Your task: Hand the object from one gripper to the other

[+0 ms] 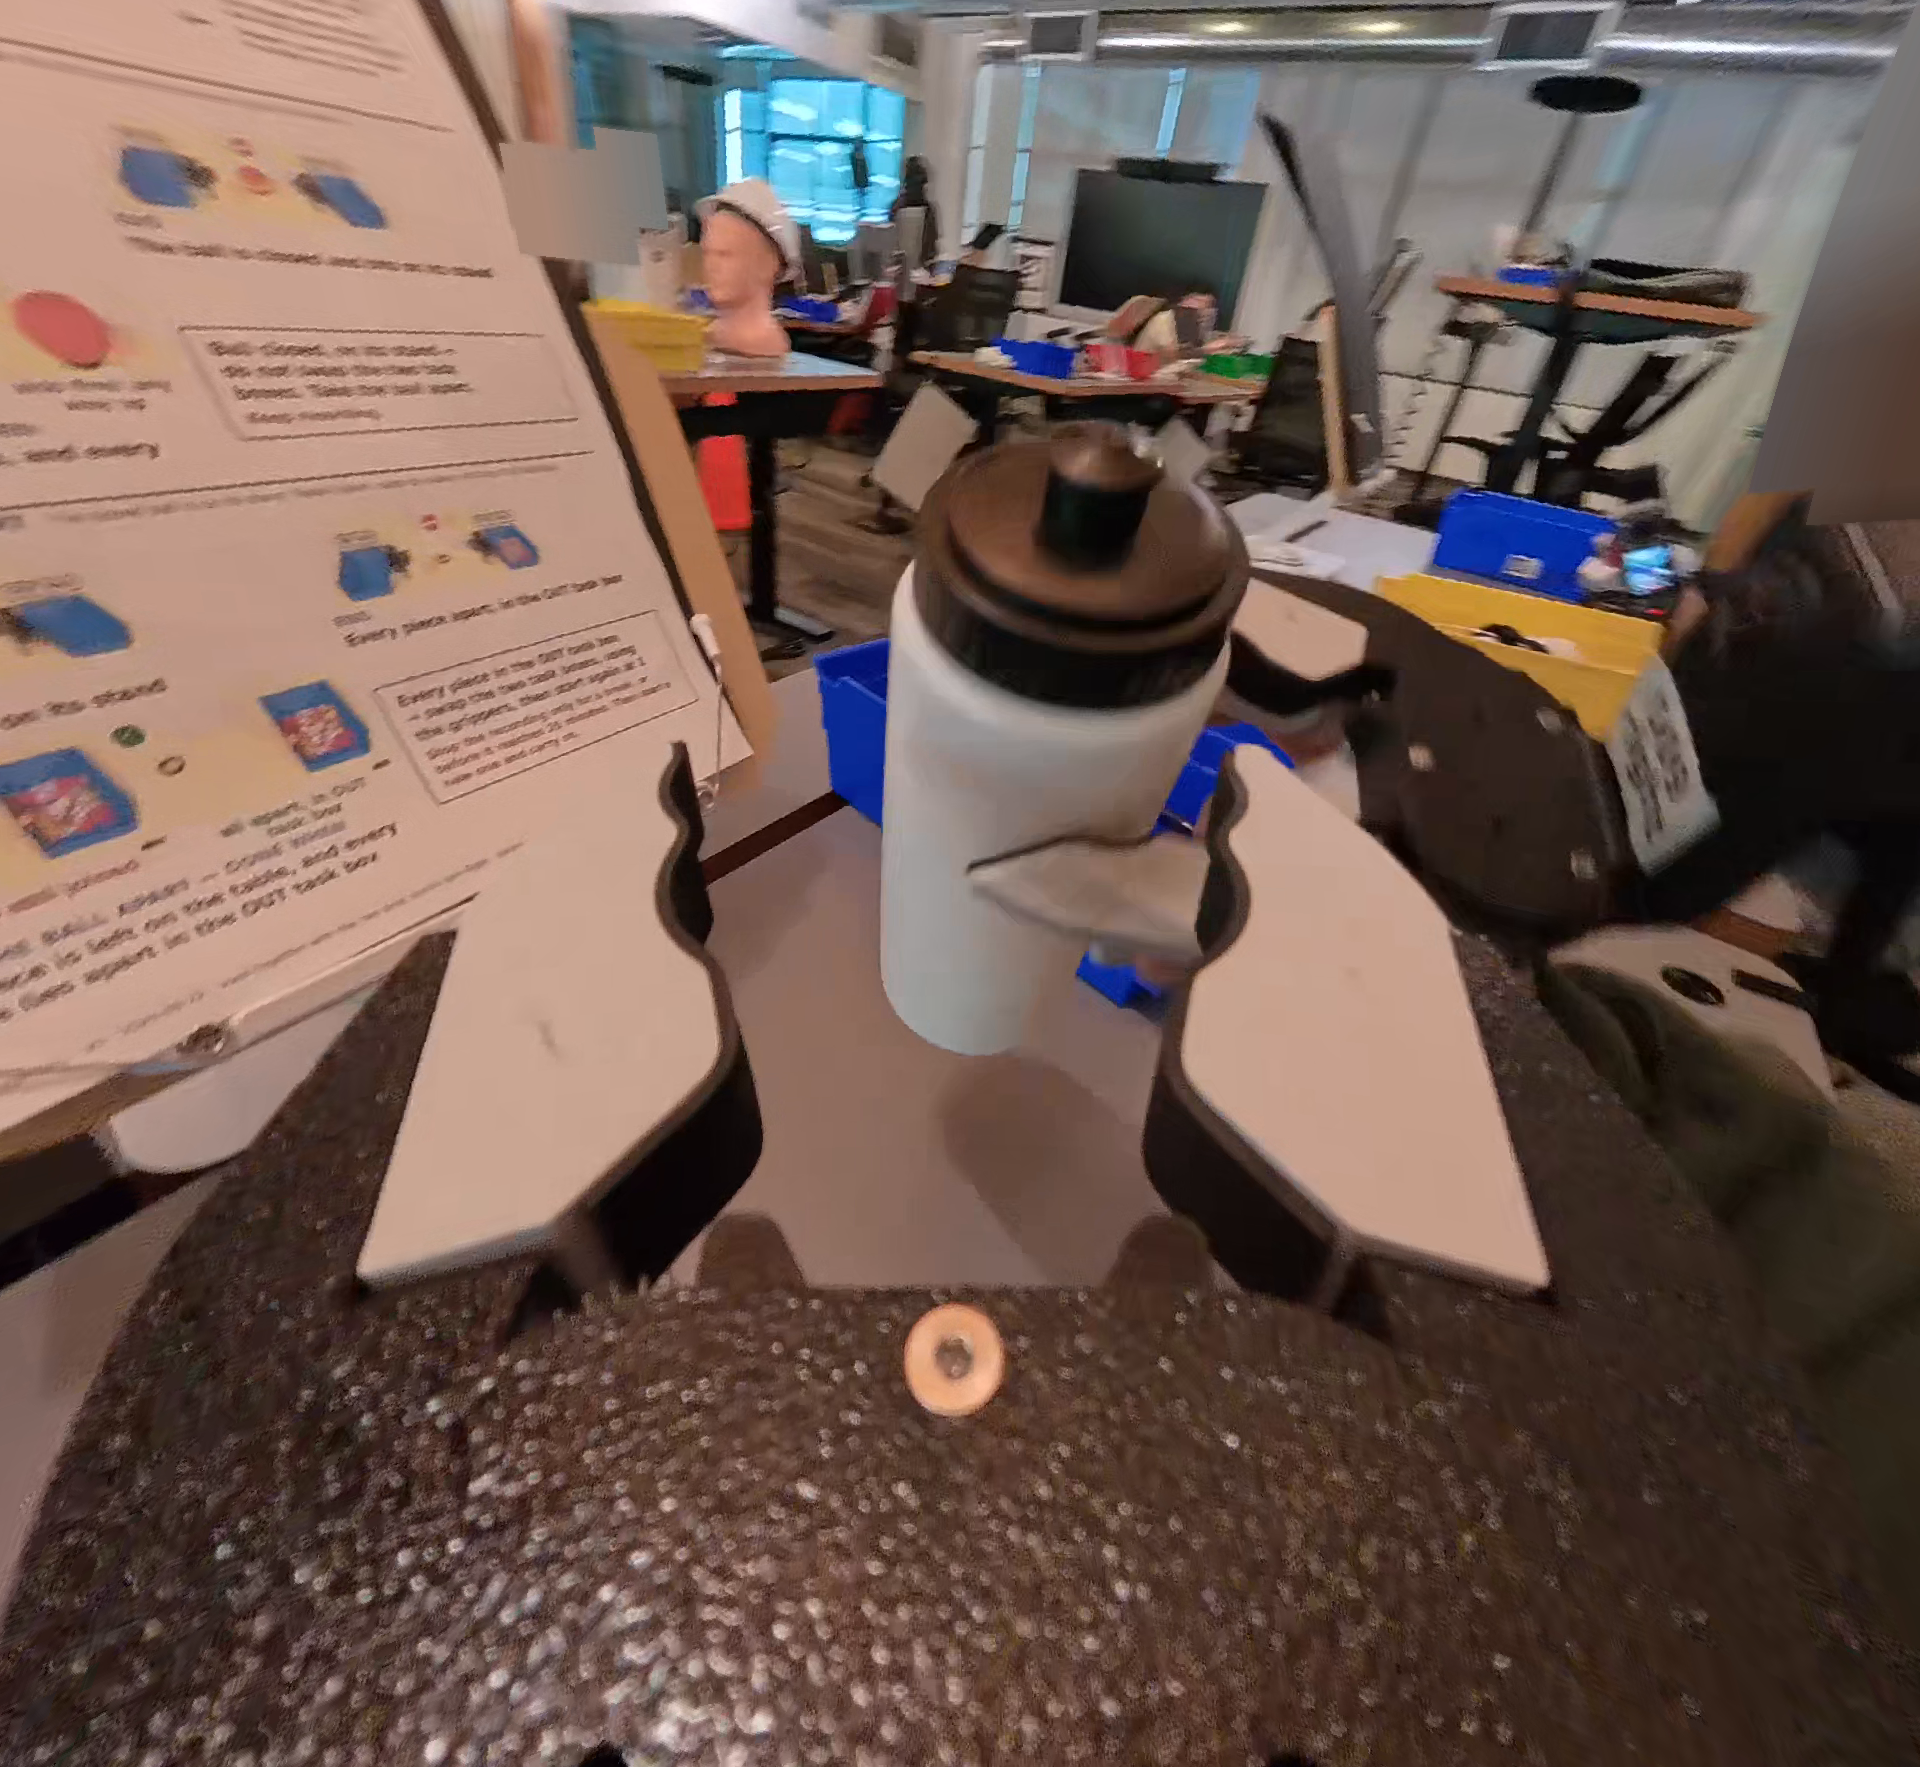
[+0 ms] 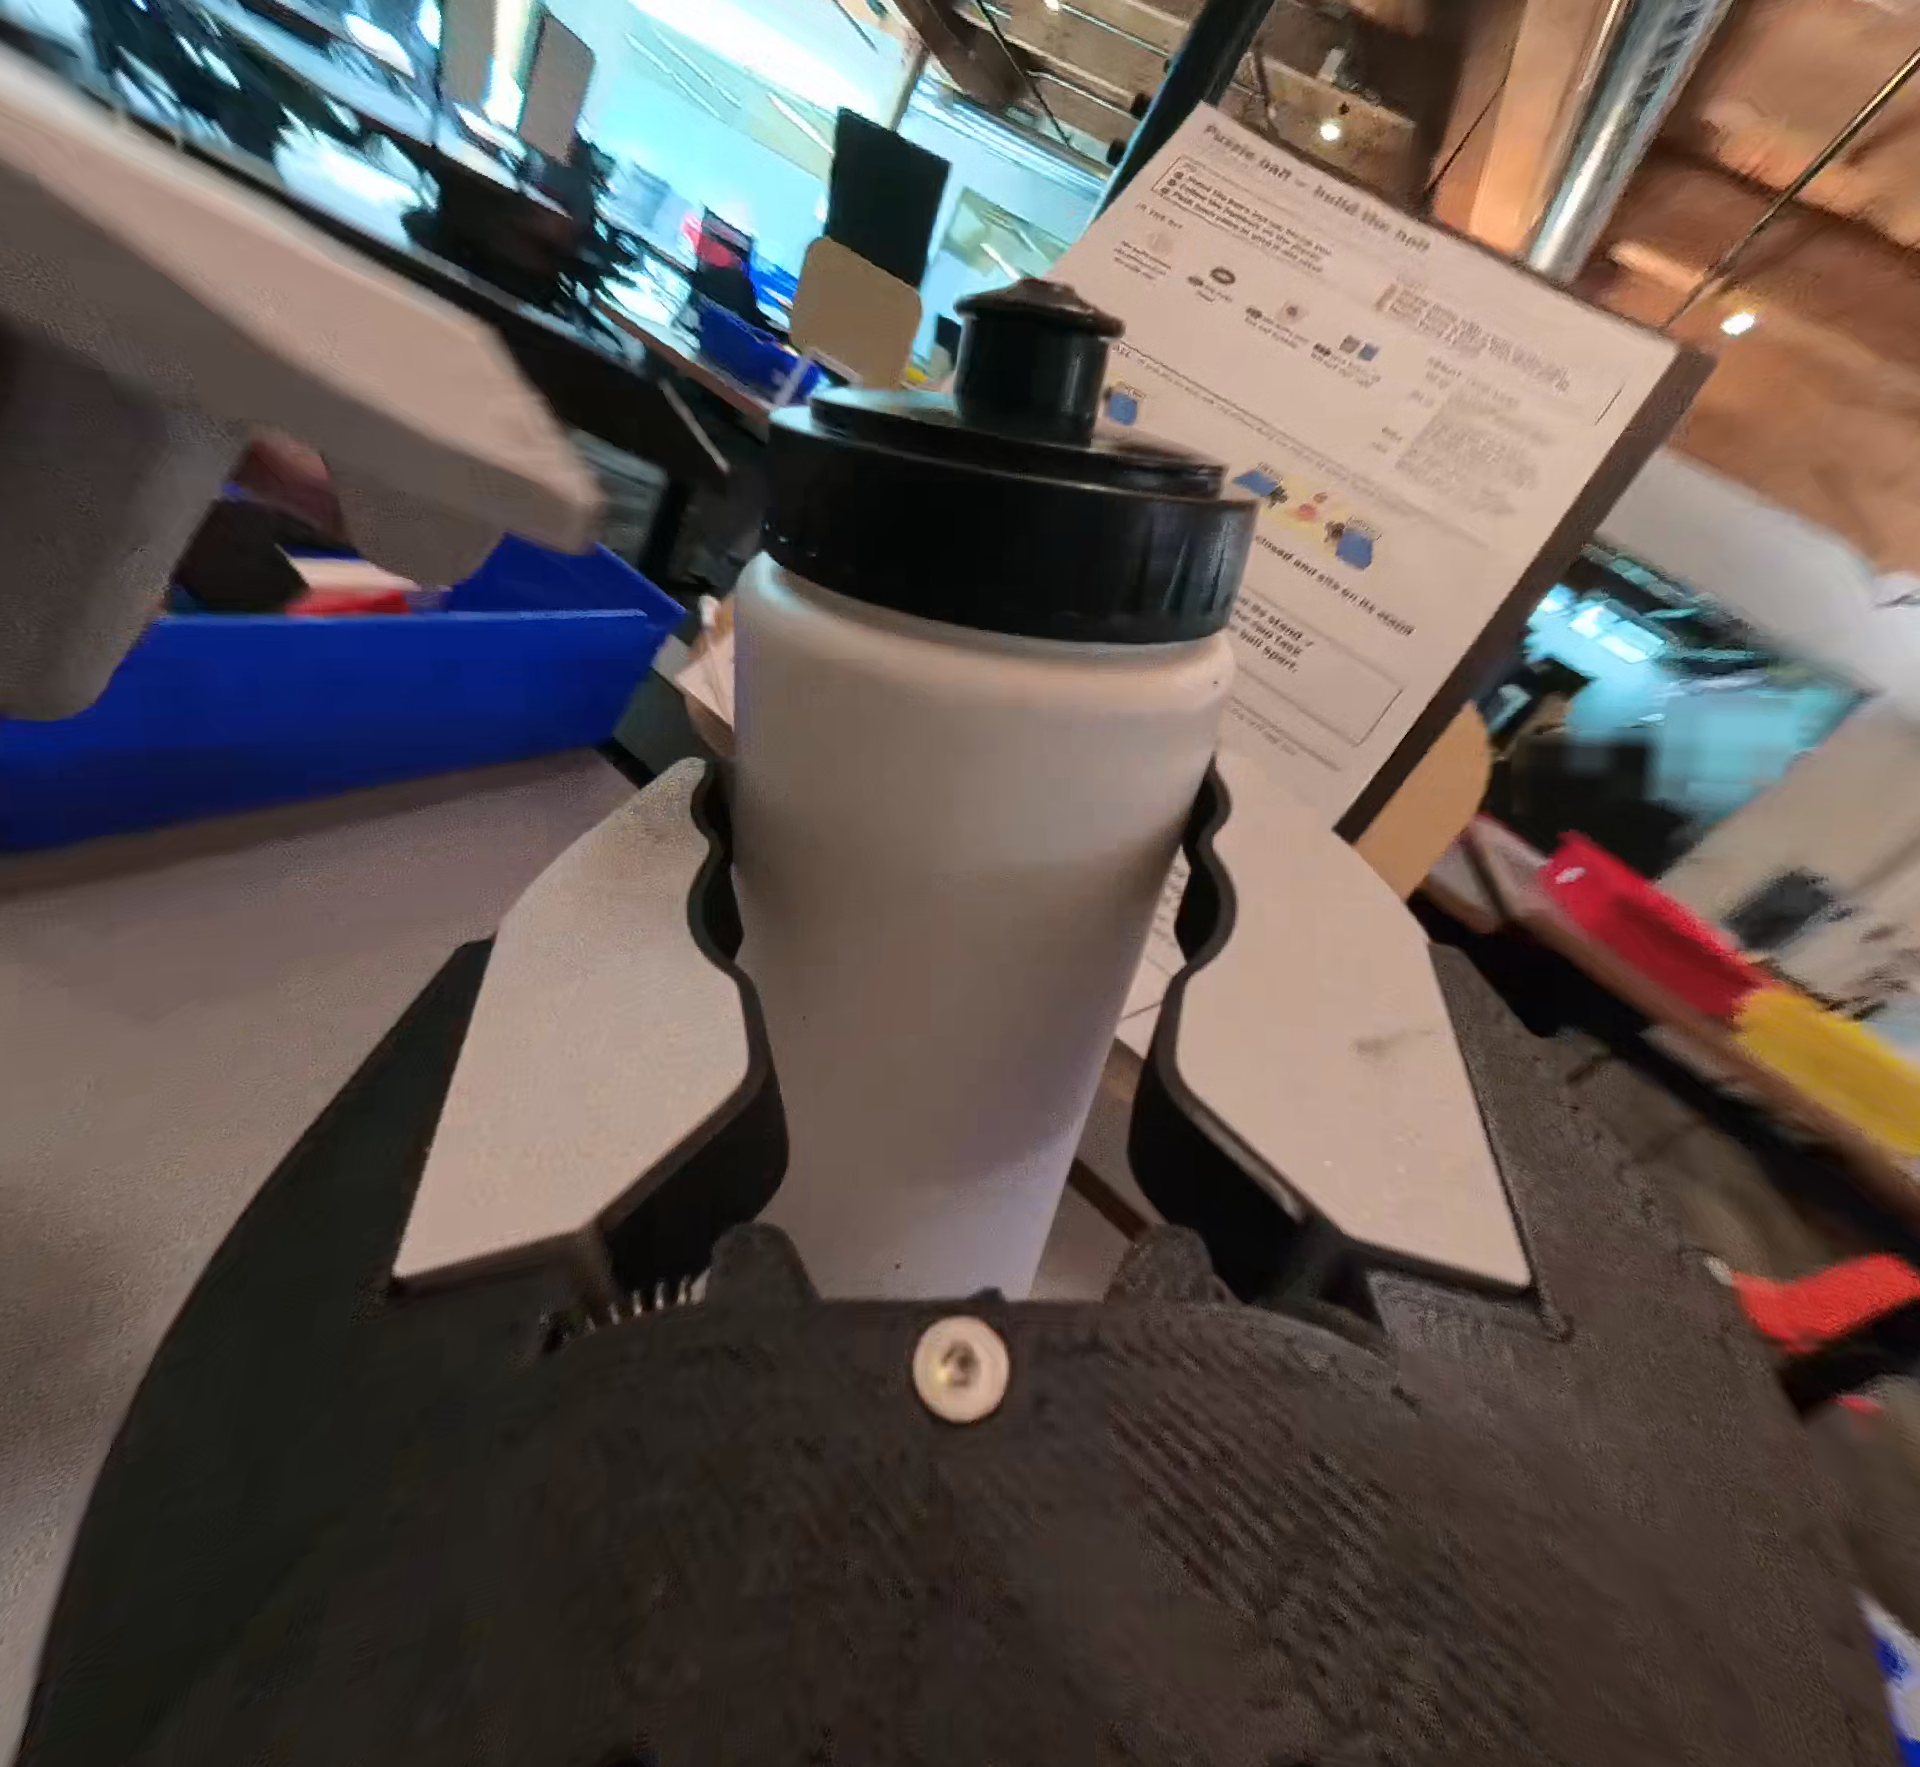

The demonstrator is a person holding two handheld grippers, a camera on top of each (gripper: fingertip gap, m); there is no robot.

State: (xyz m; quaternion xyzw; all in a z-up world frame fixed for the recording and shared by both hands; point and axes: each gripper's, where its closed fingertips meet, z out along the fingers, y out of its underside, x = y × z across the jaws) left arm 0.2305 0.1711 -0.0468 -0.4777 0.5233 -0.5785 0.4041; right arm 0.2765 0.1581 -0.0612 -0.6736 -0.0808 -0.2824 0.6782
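Nearest the lens in the right wrist view, the right claw (image 2: 961, 896) is clamped on the white body of a bottle (image 2: 977, 886) with a black cap (image 2: 997, 533); both wavy inner edges press its sides, and the bottle stands roughly upright, lifted clear of the grey surface (image 2: 208, 990). From the left wrist view the left claw (image 1: 951, 844) is spread wide and holds nothing; the bottle (image 1: 1029, 782) sits ahead of it, about in line with the gap between its fingertips, and one pale finger of the right claw crosses the bottle's lower body from the right side. Whether the left fingers already flank the bottle or lie just short of it is hard to tell; they do not touch it. Behind stand blue bins (image 1: 857, 730) and an instruction board (image 1: 260, 470) on the left.

As I judge it, the handover is about halfway: the giver has the bottle raised and presented, the receiver is lined up; left to do are closing the left claw on the body, then releasing the right.
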